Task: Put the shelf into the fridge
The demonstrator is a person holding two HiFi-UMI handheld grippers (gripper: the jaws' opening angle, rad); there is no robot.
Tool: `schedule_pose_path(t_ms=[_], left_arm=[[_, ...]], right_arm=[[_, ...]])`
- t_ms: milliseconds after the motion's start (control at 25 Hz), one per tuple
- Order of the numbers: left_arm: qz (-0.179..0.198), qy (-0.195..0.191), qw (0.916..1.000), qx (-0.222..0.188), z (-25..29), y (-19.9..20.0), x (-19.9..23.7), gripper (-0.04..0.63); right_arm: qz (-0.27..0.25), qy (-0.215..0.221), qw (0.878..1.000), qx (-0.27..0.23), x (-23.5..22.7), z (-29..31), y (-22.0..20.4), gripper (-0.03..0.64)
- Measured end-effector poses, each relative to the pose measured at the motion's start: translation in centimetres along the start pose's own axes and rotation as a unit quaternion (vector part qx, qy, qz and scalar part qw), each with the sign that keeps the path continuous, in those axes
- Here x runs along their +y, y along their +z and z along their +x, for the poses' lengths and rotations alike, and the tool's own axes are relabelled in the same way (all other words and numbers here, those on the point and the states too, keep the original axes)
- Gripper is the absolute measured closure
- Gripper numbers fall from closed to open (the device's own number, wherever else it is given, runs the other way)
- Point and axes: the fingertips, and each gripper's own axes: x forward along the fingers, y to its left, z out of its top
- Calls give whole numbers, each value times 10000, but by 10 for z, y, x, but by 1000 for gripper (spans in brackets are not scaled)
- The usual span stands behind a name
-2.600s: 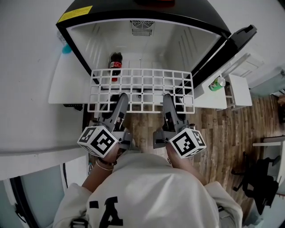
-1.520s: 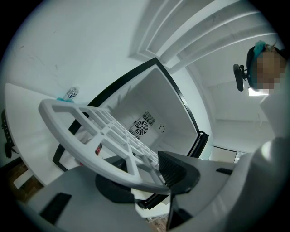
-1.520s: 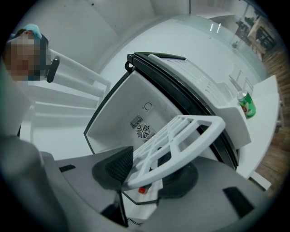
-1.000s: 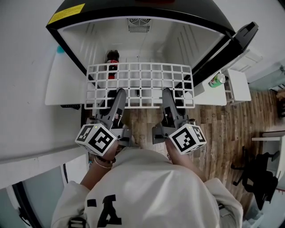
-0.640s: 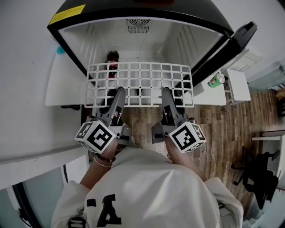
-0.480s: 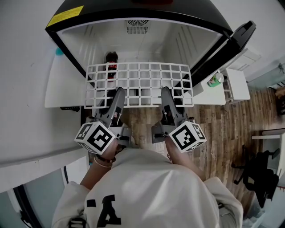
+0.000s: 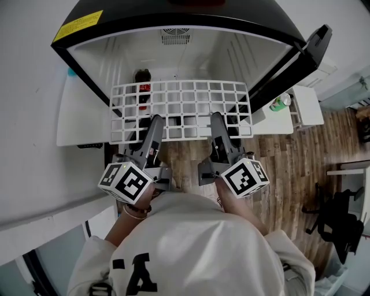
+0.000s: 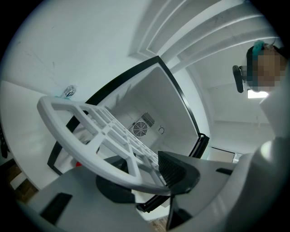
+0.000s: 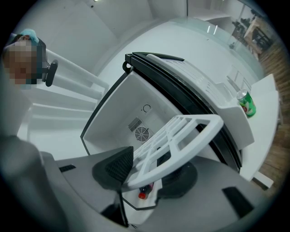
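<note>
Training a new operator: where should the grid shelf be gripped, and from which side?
Grip the shelf by its near edge bar, from the front, either side of centre, as left gripper and right gripper do: it lies flat, far edge facing the fridge.

The shelf (image 7: 180,110) is a white plastic grid, held flat and level. Its near edge is clamped in the left tongs (image 7: 154,119) and the right tongs (image 7: 217,118). Its far edge reaches ahead of both to the open mouth of the fridge (image 7: 173,14). That is black outside, white inside, with its door swung wide beyond the right tongs.
</note>
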Motion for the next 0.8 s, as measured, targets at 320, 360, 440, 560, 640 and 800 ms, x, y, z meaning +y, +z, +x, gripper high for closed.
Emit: schedule_pose_path(t_ms=[320, 360, 440, 560, 640, 800], left_arm=[[16, -54, 10000, 36, 4, 1, 1, 449], [28, -69, 10000, 40, 4, 1, 1, 449], [58, -100, 9999, 50, 5, 2, 1, 449], [79, -126, 9999, 63, 6, 2, 1, 448], [87, -144, 9998, 70, 6, 1, 1, 448], [94, -184, 9998, 84, 7, 1, 2, 446]], right_arm=[[-47, -35, 10000, -65, -1, 4, 1, 446], [-53, -38, 10000, -66, -1, 4, 1, 446], [-62, -41, 9999, -69, -1, 5, 1, 446], [-62, -73, 9999, -95, -1, 6, 1, 446], [-60, -98, 9999, -123, -2, 6, 2, 446], [-62, -136, 9997, -200, -2, 6, 2, 446]])
